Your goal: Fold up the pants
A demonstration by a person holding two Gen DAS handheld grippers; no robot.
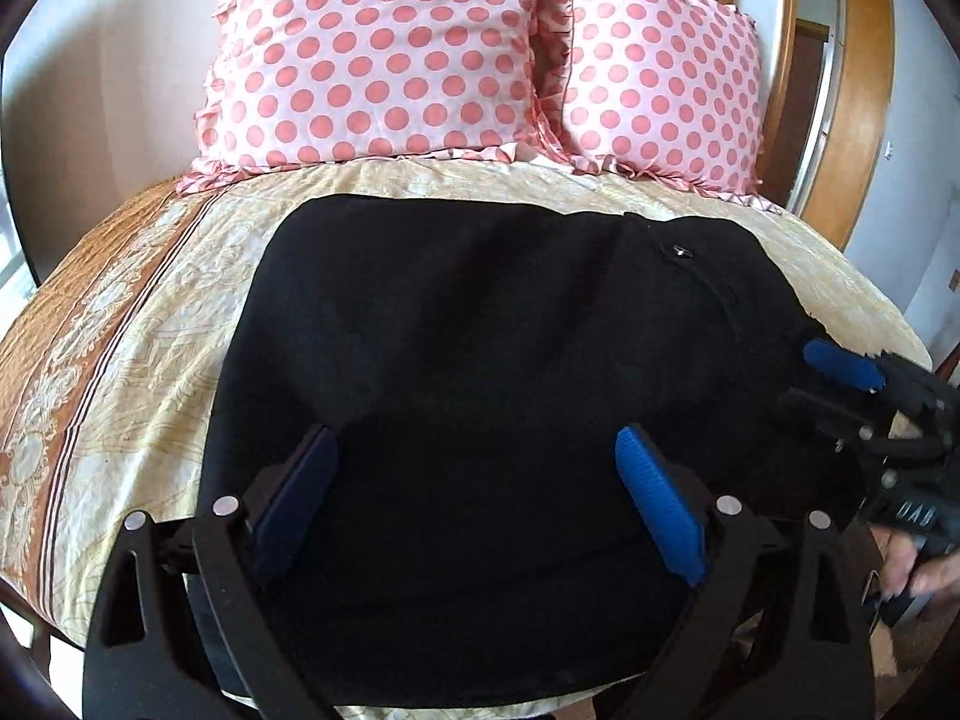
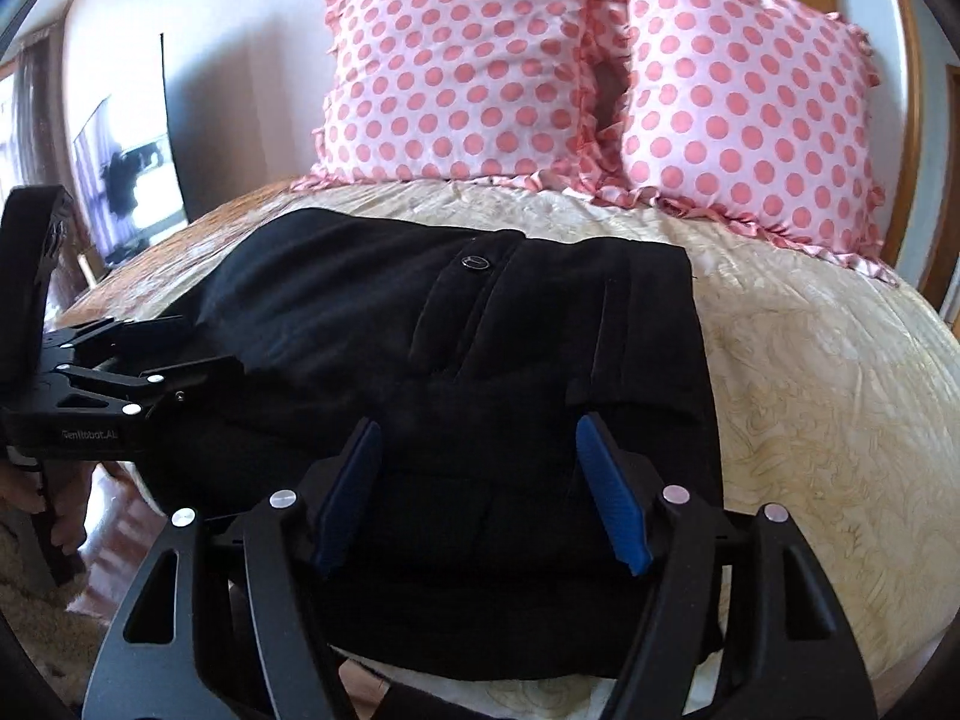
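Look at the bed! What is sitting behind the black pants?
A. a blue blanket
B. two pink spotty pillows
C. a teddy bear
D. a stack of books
B, because two pink polka-dot pillows lean at the head of the bed, behind the black pants.

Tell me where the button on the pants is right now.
The button sits at the far edge of the black pants, nearest the pillows; in the left wrist view it is right of centre, in the right wrist view about centre.
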